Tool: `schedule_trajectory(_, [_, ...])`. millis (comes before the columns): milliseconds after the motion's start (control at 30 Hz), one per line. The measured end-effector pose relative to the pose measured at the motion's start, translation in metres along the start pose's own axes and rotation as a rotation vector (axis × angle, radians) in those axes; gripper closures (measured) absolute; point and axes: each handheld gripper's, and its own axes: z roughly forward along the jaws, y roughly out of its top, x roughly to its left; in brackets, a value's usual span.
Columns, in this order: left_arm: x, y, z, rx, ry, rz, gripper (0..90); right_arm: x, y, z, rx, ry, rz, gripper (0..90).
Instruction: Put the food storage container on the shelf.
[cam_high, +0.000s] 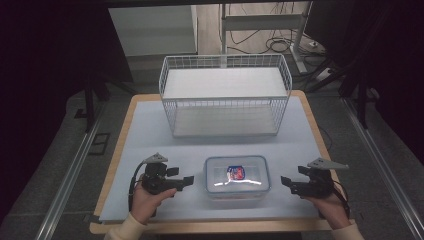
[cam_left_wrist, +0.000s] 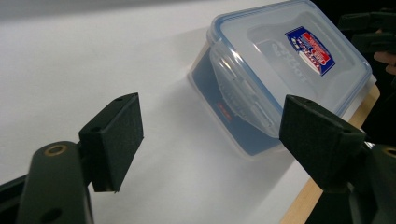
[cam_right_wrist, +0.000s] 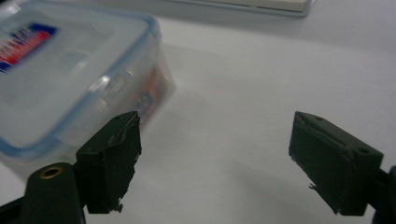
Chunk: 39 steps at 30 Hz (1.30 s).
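The pale blue-grey table (cam_high: 150, 130) with a wooden rim spans the middle of the high view; a white wire basket (cam_high: 225, 95) stands upper centre, well apart from the rest; the clear rectangular plastic box with a blue-rimmed lid and red-blue label (cam_high: 237, 176) lies flat at lower centre, near the table's front edge, its long axis running left to right across the frame. The left gripper (cam_high: 186, 181) sits just beside its left end, fingers (cam_left_wrist: 114, 140) wide and empty; the right gripper (cam_high: 286, 183) sits near its right end, fingers (cam_right_wrist: 112, 158) wide, holding nothing; bare table lies either side.
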Motion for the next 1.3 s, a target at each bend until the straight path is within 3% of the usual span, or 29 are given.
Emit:
schedule_trajectory(200, [-0.002, 0.004, 0.007, 0.006, -0.015, -0.016, 17.0, 0.001, 0.009, -0.002, -0.013, 0.079, 0.059, 16.6])
schedule_trajectory(333, [-0.004, 0.01, 0.017, 0.011, -0.059, -0.049, 16.3, 0.005, 0.016, -0.001, -0.01, 0.146, 0.095, 14.8])
schedule_trajectory(433, [-0.007, 0.013, 0.024, 0.018, -0.077, -0.051, 16.2, 0.008, 0.021, -0.001, -0.018, 0.179, 0.113, 14.7])
schedule_trajectory(633, [-0.009, 0.015, 0.036, 0.032, -0.106, -0.055, 15.0, 0.011, 0.025, 0.002, -0.011, 0.187, 0.101, 14.7])
schedule_trajectory(833, [-0.007, 0.016, 0.049, 0.04, -0.18, -0.115, 15.8, 0.018, 0.028, 0.007, 0.011, 0.199, 0.084, 14.5])
schedule_trajectory(1067, [-0.008, 0.008, 0.061, 0.08, -0.215, -0.155, 16.9, 0.023, 0.028, 0.01, 0.019, 0.206, 0.069, 14.2])
schedule_trajectory(1300, [-0.009, 0.003, 0.07, 0.107, -0.277, -0.197, 20.1, 0.023, 0.027, 0.012, 0.029, 0.204, 0.054, 14.2])
